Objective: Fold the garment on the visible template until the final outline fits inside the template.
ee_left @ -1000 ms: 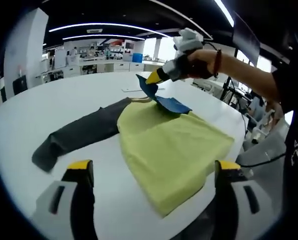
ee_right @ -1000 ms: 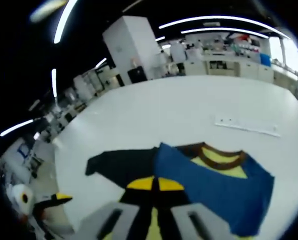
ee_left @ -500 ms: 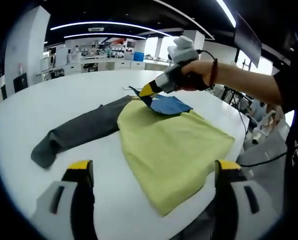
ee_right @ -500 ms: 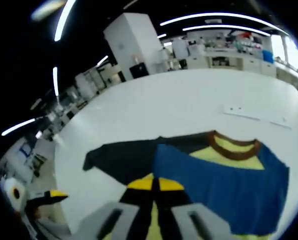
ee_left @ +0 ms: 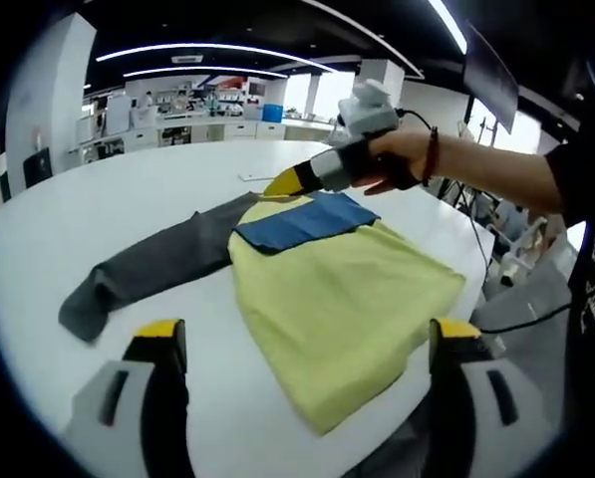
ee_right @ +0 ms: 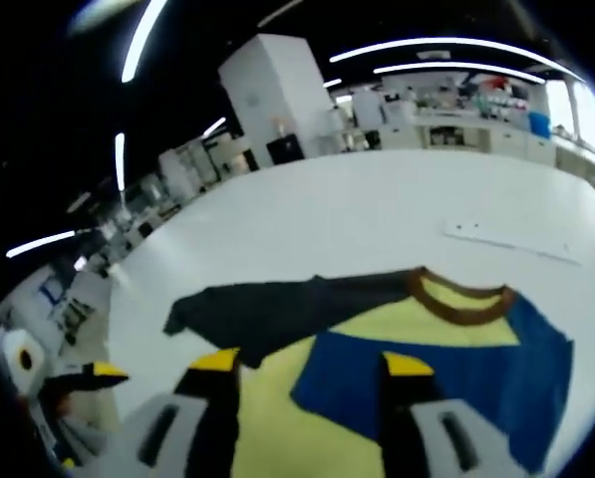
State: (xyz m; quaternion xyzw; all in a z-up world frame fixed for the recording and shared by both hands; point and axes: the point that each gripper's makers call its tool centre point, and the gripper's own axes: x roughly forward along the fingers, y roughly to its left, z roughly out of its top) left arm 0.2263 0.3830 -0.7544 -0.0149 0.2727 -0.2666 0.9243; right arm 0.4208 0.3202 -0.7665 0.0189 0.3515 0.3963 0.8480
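Yellow-green garment (ee_left: 342, 299) with blue sleeve (ee_left: 302, 221), dark grey sleeve (ee_left: 152, 269), brown collar (ee_right: 461, 304); white table (ee_left: 98, 214).

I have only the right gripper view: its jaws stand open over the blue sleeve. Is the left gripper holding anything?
Observer: No. The left gripper is open and holds nothing, its jaws wide apart before the yellow body.
Operator: How does the hem end lie?
Observer: Flat and unfolded, its corner near the edge of the white table.
Operator: Is the right gripper touching cloth?
Observer: The right gripper hangs by the collar end, beside the blue sleeve; I cannot tell contact.
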